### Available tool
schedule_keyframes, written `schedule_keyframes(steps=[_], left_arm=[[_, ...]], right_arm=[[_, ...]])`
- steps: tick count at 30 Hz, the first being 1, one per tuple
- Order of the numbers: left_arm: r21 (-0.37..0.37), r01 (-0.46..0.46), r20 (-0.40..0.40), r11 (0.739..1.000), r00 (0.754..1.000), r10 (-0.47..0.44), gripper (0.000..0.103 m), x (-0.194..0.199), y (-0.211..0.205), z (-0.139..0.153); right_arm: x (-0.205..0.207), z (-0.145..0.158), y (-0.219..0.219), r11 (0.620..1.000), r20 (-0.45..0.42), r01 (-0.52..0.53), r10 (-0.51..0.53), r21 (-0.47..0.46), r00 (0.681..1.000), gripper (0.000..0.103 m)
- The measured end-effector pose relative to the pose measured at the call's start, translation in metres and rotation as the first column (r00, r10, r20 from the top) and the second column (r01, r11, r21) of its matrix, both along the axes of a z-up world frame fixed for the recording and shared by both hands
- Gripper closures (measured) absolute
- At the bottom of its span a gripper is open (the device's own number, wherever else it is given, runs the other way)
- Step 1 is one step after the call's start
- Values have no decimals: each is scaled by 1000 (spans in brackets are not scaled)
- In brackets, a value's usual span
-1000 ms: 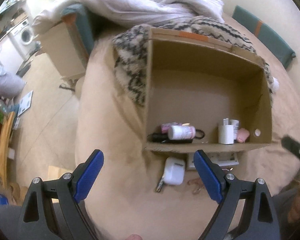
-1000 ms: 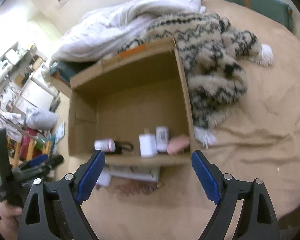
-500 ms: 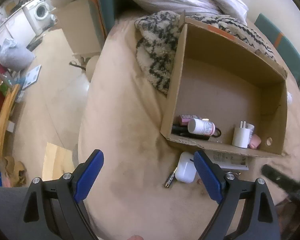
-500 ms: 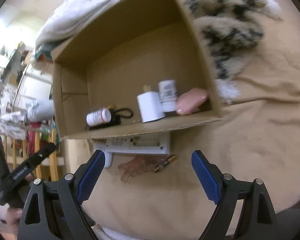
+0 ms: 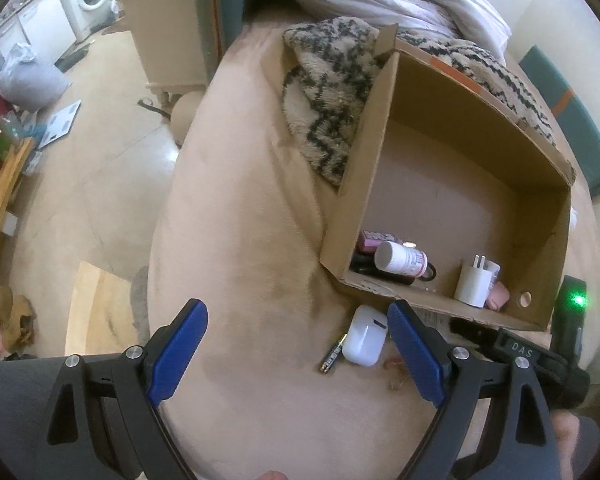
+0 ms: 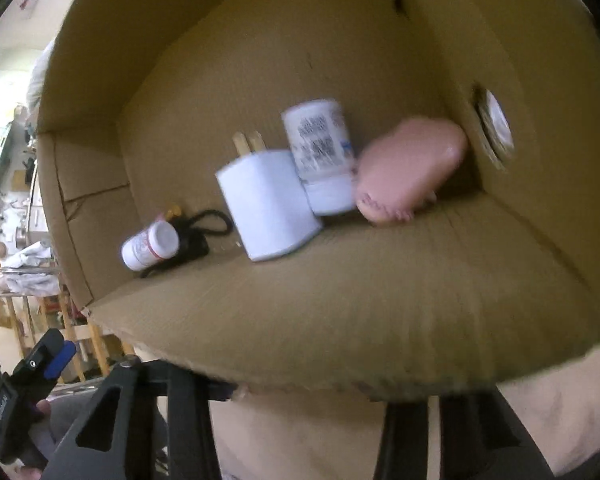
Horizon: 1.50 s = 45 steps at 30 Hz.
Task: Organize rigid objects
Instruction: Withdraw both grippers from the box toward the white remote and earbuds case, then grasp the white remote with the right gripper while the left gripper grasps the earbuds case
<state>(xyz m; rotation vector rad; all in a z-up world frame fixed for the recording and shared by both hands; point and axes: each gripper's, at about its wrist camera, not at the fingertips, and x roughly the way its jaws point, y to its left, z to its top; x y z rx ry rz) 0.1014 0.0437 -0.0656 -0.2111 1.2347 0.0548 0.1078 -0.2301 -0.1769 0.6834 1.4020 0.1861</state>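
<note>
Beige bedding (image 5: 240,240) underlies the left gripper (image 5: 296,354), jaws apart; earbud case (image 5: 364,334) just inside its right finger; box (image 6: 340,320) hides the right gripper's jaws, state unclear.

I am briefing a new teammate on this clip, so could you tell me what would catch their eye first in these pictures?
The open cardboard box on the beige bed dominates both views, with a white charger plug, a pink soap-like lump and a white pill bottle lying along its near wall. Outside it, a white earbud case and a small battery lie just ahead of the open left claw.
</note>
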Motion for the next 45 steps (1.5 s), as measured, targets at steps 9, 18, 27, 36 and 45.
schedule_keyframes(steps=[9,18,27,36,45], left_arm=[[-26,-21,2,999,1000,21,13,-2,6,2],[-13,8,2,1000,1000,-8,13,-4,-4,1],[-2,-4,-13,1000,1000,4,13,-2,-1,-4],[4,8,-9,1000,1000,-8,13,-3,-3,-4],[26,10,-39,1000,999,-9,13,1,2,-12]], right_arm=[[-40,47,-40,996,75,74,-78,54,994,85],[-75,54,-106,973,4,215,-216,-83,976,85],[-59,41,-82,961,-97,75,-105,-268,990,18],[-26,34,5,559,-223,-642,638,-524,737,17],[-7,-7,41,425,-294,-744,728,-516,620,18]])
